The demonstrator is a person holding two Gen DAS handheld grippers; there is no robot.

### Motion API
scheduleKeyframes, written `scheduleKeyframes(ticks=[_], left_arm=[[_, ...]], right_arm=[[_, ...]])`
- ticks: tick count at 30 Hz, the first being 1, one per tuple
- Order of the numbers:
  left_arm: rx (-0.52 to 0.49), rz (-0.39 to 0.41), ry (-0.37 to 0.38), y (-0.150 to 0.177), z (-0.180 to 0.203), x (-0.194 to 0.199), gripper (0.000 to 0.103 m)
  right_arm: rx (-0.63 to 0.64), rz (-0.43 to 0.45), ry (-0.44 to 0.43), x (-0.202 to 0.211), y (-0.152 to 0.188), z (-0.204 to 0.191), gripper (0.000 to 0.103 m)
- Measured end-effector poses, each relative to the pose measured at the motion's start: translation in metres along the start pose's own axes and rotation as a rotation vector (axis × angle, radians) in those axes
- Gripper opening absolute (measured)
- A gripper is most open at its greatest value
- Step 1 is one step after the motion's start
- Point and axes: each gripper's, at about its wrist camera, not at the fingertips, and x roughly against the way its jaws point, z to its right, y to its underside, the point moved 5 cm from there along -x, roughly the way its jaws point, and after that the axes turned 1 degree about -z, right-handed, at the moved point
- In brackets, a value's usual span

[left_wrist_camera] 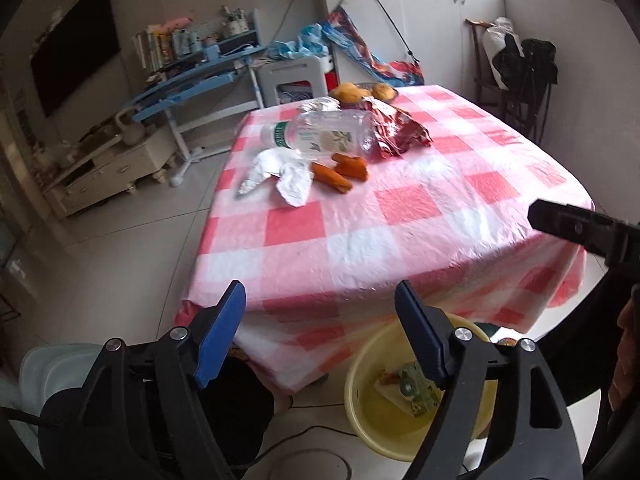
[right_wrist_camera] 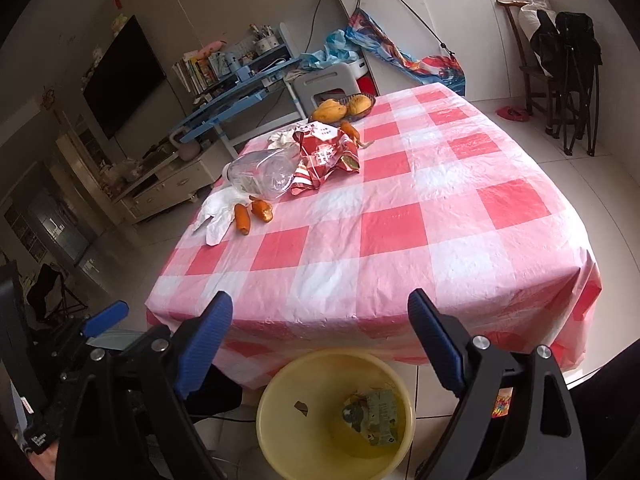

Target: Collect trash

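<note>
A table with a red-and-white checked cloth holds trash at its far left: a clear plastic bottle lying down, a red snack bag, crumpled white paper and orange carrot pieces. A yellow bin stands on the floor at the table's near edge with a crumpled carton inside. My left gripper and right gripper are both open and empty, above the bin.
A dish of yellow fruit sits at the table's far edge. A blue desk and white stool stand behind the table, a TV cabinet at left, a chair with bags at right.
</note>
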Motion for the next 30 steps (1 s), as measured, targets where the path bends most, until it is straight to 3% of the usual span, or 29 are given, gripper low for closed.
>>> scheduleKeyframes(ticks=[9, 17, 30], left_arm=[[0.112, 0.04, -0.04, -0.009, -0.026, 0.007, 0.08], [0.191, 0.016, -0.035, -0.008, -0.039, 0.0, 0.083], [0.198, 0.007, -0.039, -0.006, -0.038, -0.004, 0.083]], right_arm=[[0.132, -0.021, 0.002, -0.008, 0.01, -0.023, 0.086], [0.162, -0.031, -0.004, -0.011, 0.013, -0.03, 0.086], [0.181, -0.042, -0.009, -0.014, 0.017, -0.036, 0.086]])
